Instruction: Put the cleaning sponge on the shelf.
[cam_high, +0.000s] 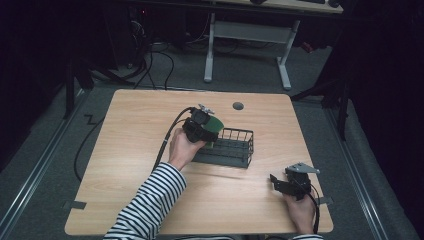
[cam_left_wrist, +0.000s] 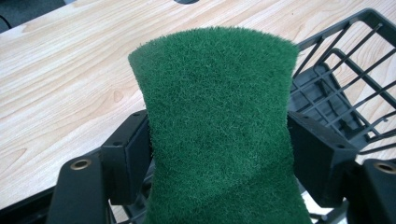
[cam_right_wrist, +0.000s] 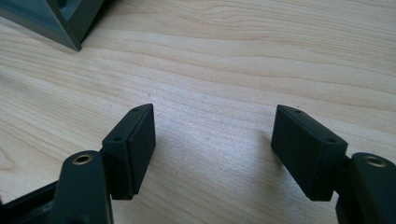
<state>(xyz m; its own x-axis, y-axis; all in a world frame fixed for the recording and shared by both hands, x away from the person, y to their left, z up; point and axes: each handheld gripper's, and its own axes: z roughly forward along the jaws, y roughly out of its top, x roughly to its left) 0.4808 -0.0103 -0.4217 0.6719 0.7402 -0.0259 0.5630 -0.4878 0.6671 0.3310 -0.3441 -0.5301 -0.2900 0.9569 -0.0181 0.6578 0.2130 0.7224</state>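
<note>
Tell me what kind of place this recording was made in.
Probably a lab or workshop set up for recording, not a home. A bare wooden table with a cable hole stands on grey carpet, loose cables run across the floor, and a white-legged desk stands behind.

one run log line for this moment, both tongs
left tongs: shut on green scouring pad, at wire basket | right tongs: open, empty, over table

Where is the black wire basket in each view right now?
High view: the wire basket sits mid-table, just right of the left gripper holding the green scouring pad.
Left gripper view: right edge, behind the pad.
Right gripper view: a dark corner at top left, likely its base.
Shared landmark: the wooden table.
</note>
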